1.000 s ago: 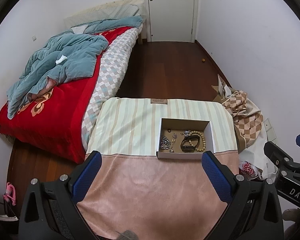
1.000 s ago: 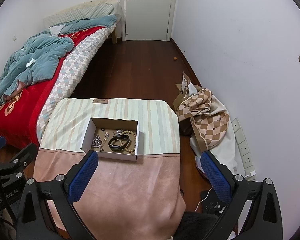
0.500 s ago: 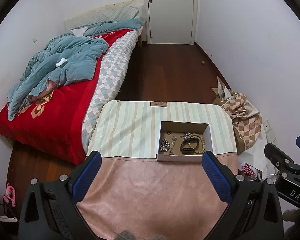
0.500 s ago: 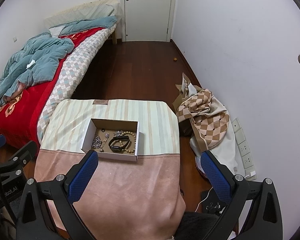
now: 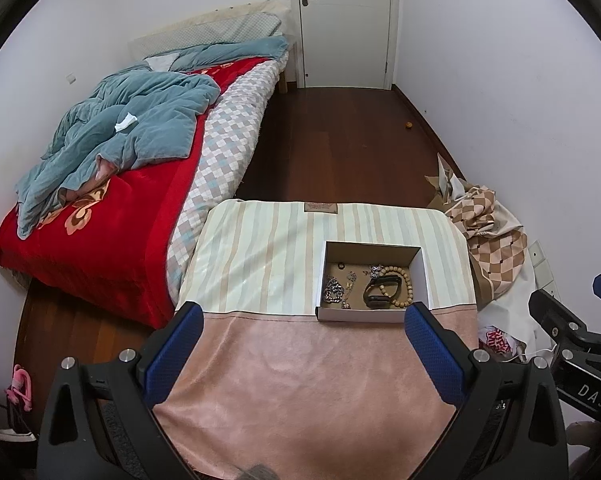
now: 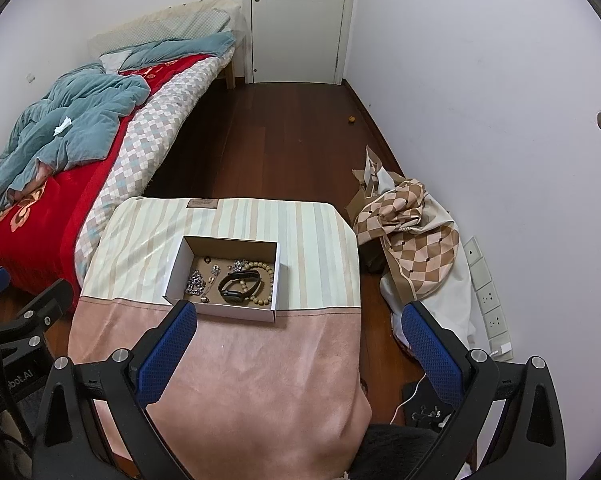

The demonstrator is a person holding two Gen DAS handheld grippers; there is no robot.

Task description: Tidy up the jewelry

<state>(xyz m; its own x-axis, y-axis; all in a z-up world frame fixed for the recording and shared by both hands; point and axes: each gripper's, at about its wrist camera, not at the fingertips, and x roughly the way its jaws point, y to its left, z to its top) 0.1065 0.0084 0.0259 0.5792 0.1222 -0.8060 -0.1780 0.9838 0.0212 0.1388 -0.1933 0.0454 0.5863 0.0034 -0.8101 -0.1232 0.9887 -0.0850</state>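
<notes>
A shallow white cardboard box (image 5: 422, 280) (image 6: 176, 268) sits on the cloth-covered table. Inside lie a wooden bead bracelet (image 5: 405, 284) (image 6: 266, 282), a black wristband (image 5: 380, 290) (image 6: 238, 284), a silver chain (image 5: 332, 292) (image 6: 194, 282) and small metal pieces. My left gripper (image 5: 302, 354) hovers open above the pink part of the cloth, just short of the box. My right gripper (image 6: 298, 354) is open too, nearer the table's right edge, with nothing between its fingers.
The table cloth (image 5: 300, 380) is striped at the back and pink in front. A bed (image 5: 100, 208) with a red cover and teal quilt stands left. A checked fabric pile (image 6: 412, 232) lies on the floor right, by the wall. A white door (image 5: 344, 20) is behind.
Both views have shifted slightly, with the box sitting a little lower and nearer. Both grippers stay open and nothing in the box has moved.
</notes>
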